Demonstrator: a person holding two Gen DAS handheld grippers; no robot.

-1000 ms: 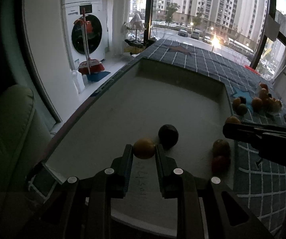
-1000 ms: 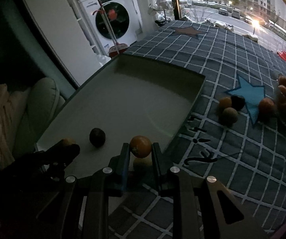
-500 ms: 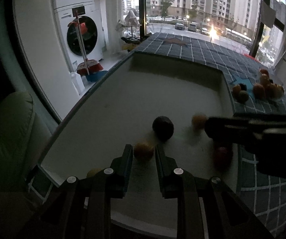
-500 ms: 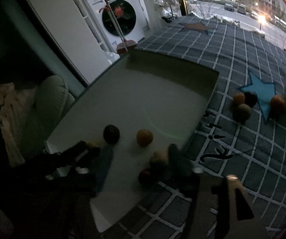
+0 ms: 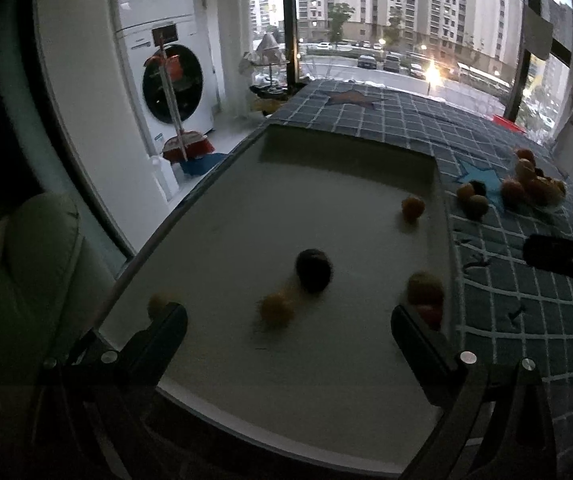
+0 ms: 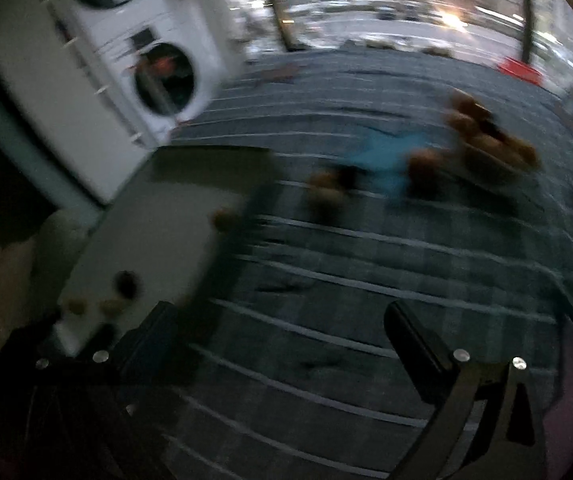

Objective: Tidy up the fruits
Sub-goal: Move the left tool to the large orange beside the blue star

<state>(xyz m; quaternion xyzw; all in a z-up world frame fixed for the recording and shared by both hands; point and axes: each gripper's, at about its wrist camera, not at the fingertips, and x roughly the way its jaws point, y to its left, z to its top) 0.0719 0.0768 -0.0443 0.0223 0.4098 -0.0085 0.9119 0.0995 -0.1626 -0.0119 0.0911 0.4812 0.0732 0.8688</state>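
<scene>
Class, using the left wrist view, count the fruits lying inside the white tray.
6: dark fruit, orange fruit, yellowish one by left finger, orange one far right, two near right wall. Others may be hidden.

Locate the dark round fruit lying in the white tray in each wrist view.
Left wrist: dark fruit just below centre, mid-tray, beside a blurred orange fruit.
Right wrist: dark fruit at lower left, blurred, in the tray's near end.
Shared landmark: the washing machine at upper left.

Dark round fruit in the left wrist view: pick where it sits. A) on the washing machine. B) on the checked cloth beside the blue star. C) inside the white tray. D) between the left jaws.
C: the dark round fruit lies on the floor of the white tray, beyond the open left gripper.
</scene>
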